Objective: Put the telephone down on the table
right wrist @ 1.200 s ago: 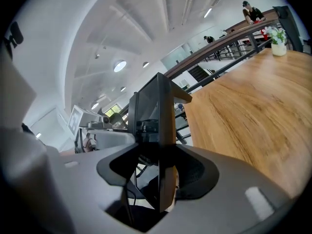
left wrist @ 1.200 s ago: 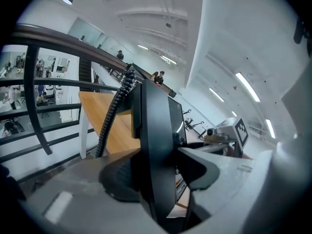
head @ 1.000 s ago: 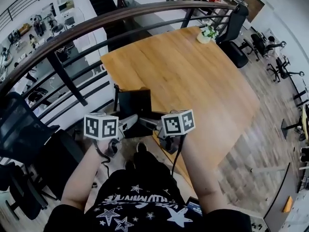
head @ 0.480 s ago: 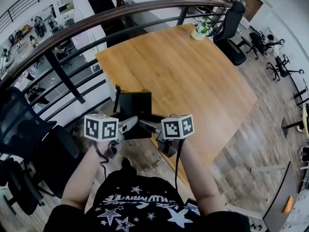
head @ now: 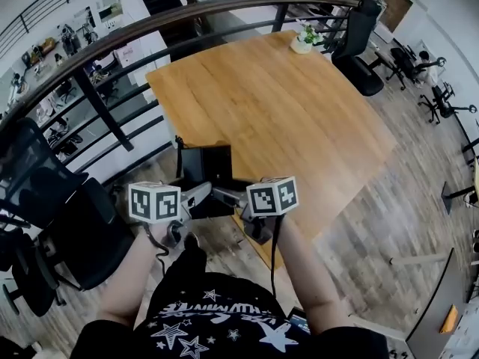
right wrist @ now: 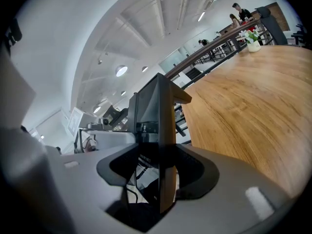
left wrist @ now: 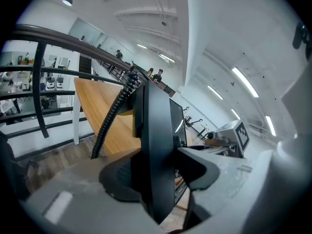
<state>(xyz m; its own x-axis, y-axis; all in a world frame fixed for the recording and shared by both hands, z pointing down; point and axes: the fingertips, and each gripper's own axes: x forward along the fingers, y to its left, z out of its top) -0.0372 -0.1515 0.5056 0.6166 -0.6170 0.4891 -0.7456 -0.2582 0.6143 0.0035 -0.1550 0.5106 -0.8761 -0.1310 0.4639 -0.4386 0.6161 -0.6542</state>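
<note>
Wooden table (head: 284, 103) beside railing (head: 112, 40), potted plant (head: 302, 40) far off — left gripper (head: 200, 194) and right gripper (head: 224, 194) clamping telephone (head: 208, 167)

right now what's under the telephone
The telephone, gripped by the left gripper and right gripper, hangs at the near edge of the table, wood floor showing below. What lies directly beneath is hidden by its own body.

The head camera is looking steeply down onto the light wooden rectangular table (head: 299, 111). The cameras on the left gripper (left wrist: 155, 172) and right gripper (right wrist: 157, 168) are peering close along their jaws from opposite sides of the flat black telephone (head: 208, 167), both catching that tabletop.
</note>
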